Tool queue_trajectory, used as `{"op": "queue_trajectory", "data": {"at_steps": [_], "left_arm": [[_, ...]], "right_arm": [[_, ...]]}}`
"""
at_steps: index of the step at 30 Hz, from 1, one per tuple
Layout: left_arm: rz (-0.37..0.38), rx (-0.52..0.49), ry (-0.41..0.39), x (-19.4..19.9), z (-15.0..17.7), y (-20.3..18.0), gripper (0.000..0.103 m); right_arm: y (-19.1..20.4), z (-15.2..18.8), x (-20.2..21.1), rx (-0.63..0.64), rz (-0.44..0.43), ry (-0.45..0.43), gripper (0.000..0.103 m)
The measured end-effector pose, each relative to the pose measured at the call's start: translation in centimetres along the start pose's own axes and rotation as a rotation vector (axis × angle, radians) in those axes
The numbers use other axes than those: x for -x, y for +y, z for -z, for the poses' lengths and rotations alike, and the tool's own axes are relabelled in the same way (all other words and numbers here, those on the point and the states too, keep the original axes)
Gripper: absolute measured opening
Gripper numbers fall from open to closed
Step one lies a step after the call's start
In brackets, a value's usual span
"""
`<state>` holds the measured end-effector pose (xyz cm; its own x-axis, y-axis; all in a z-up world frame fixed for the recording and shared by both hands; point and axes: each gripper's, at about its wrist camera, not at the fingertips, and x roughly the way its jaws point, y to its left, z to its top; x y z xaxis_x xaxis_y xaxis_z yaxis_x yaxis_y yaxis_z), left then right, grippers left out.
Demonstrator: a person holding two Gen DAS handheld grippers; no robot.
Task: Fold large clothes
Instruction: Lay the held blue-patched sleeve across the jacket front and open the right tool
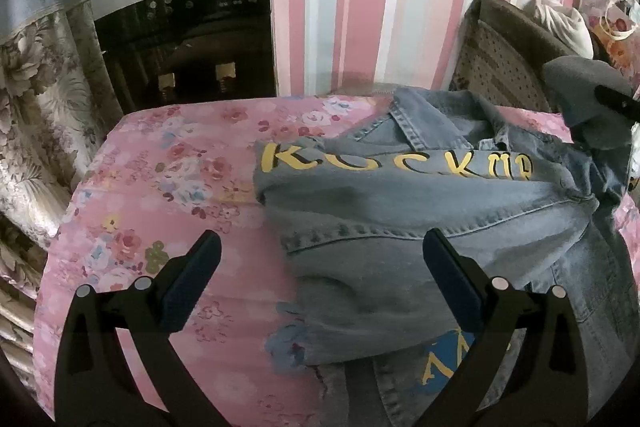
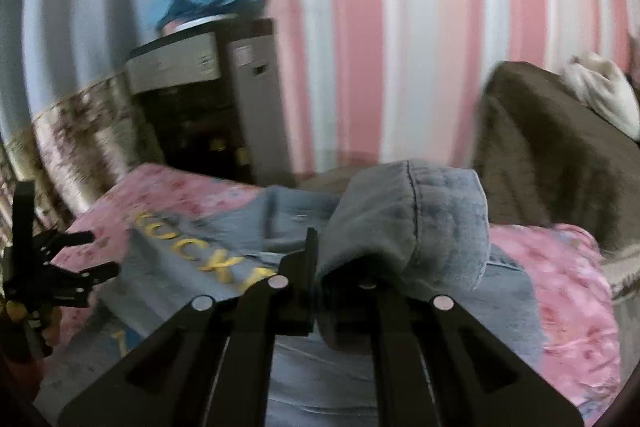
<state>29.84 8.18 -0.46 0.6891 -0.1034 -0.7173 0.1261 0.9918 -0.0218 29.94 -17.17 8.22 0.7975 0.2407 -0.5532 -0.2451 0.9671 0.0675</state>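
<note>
A light blue denim jacket (image 1: 420, 211) with yellow letters lies partly folded on a pink floral cloth (image 1: 160, 167). My left gripper (image 1: 320, 251) is open and empty, hovering over the jacket's left edge. My right gripper (image 2: 320, 267) is shut on a fold of the denim jacket (image 2: 408, 219), which is lifted and drapes over its fingers. The right gripper also shows at the right edge of the left wrist view (image 1: 612, 99), holding raised denim. The left gripper shows at the left edge of the right wrist view (image 2: 52, 267).
A dark appliance with a silver top (image 1: 180, 27) stands behind the table by the pink striped wall. A brown chair (image 1: 508, 39) with pale cloth on it stands at the back right. Floral curtains (image 1: 36, 115) hang at the left.
</note>
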Motion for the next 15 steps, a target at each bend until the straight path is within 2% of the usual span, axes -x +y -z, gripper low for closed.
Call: {"op": "queue_trajectory", "data": {"at_steps": [4, 8, 11, 12, 13, 15], "left_arm": [[-0.005, -0.003, 0.004, -0.2, 0.0, 0.2, 0.100], [-0.022, -0.016, 0.016, -0.7, 0.3, 0.2, 0.100], [-0.027, -0.019, 0.021, -0.9, 0.4, 0.2, 0.100], [-0.027, -0.018, 0.022, -0.9, 0.5, 0.1, 0.100], [-0.027, -0.016, 0.025, -0.9, 0.5, 0.1, 0.100], [-0.027, -0.014, 0.032, -1.0, 0.6, -0.1, 0.100]], "right_arm": [[3.6, 1.6, -3.2, 0.022, -0.056, 0.075, 0.005], [4.8, 4.1, -6.6, 0.032, -0.079, 0.186, 0.005], [4.9, 6.0, -7.9, 0.029, -0.113, 0.270, 0.013], [4.8, 6.5, -8.2, 0.025, -0.127, 0.289, 0.021], [4.7, 6.8, -8.2, 0.017, -0.144, 0.299, 0.035], [4.5, 7.2, -7.7, 0.017, -0.163, 0.295, 0.047]]}}
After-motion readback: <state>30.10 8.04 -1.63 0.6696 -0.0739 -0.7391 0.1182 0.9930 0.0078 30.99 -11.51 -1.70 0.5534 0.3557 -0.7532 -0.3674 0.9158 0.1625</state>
